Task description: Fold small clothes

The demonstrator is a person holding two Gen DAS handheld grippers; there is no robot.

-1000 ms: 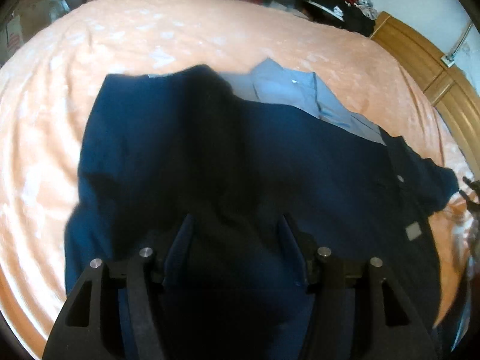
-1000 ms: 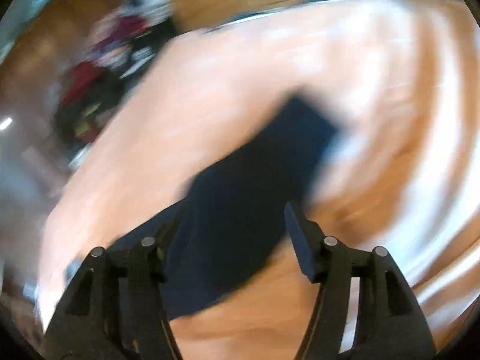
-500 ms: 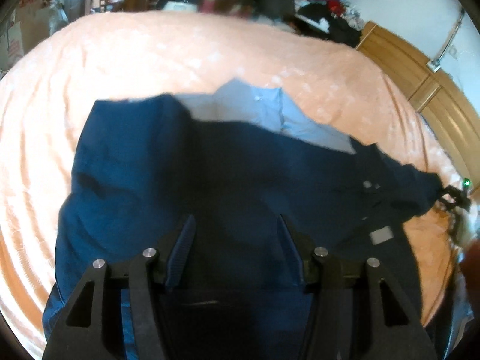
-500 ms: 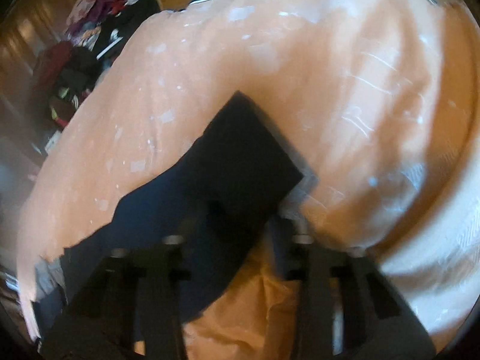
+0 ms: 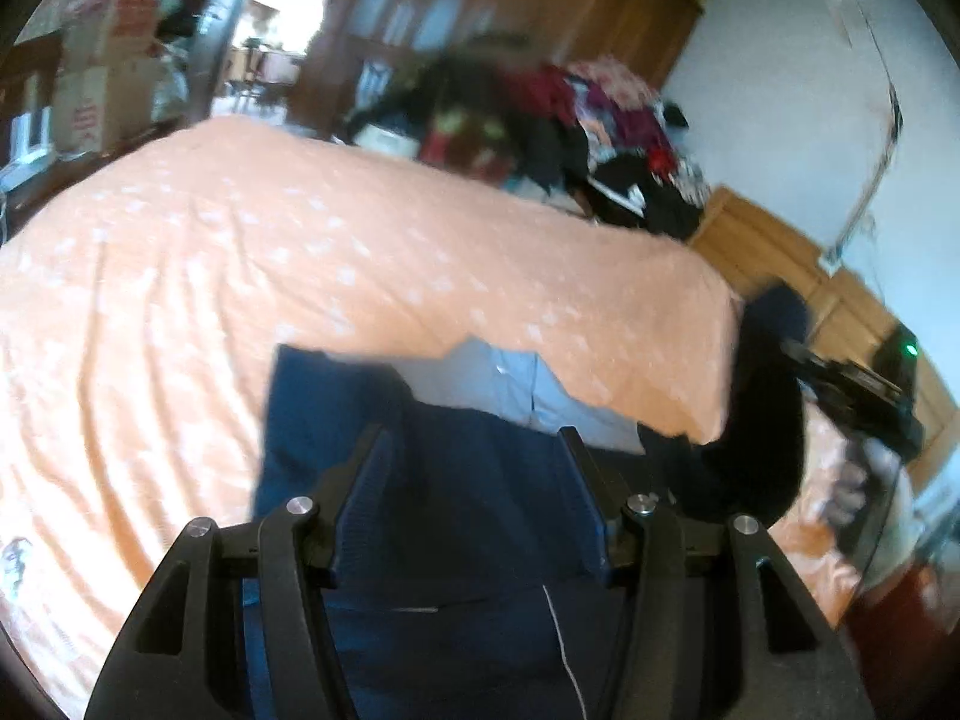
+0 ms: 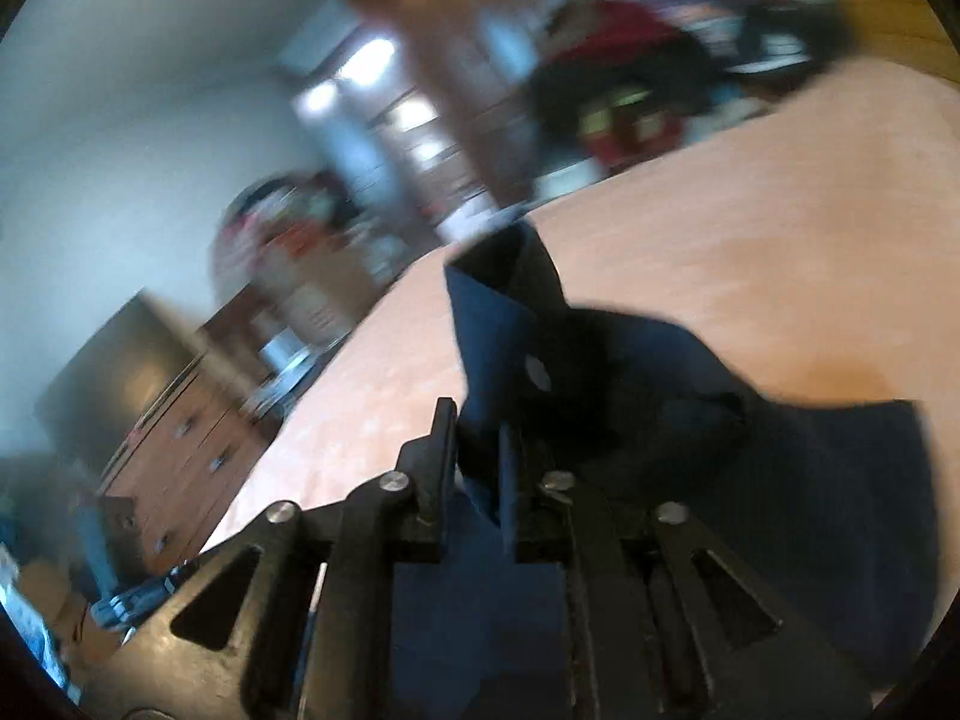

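**Navy shirt lifted at one corner**

The right tongs (image 6: 474, 450) are clamped on a dark corner of the navy shirt (image 5: 468, 492), holding that part raised above the orange bedspread (image 5: 240, 276). The rest of the shirt lies on the bed beneath the left tongs (image 5: 474, 480), whose jaws stand wide apart and grip nothing. A light blue garment (image 5: 510, 378) lies just beyond the navy shirt, partly covered by it. Piled clothes (image 5: 570, 114) sit past the bed.
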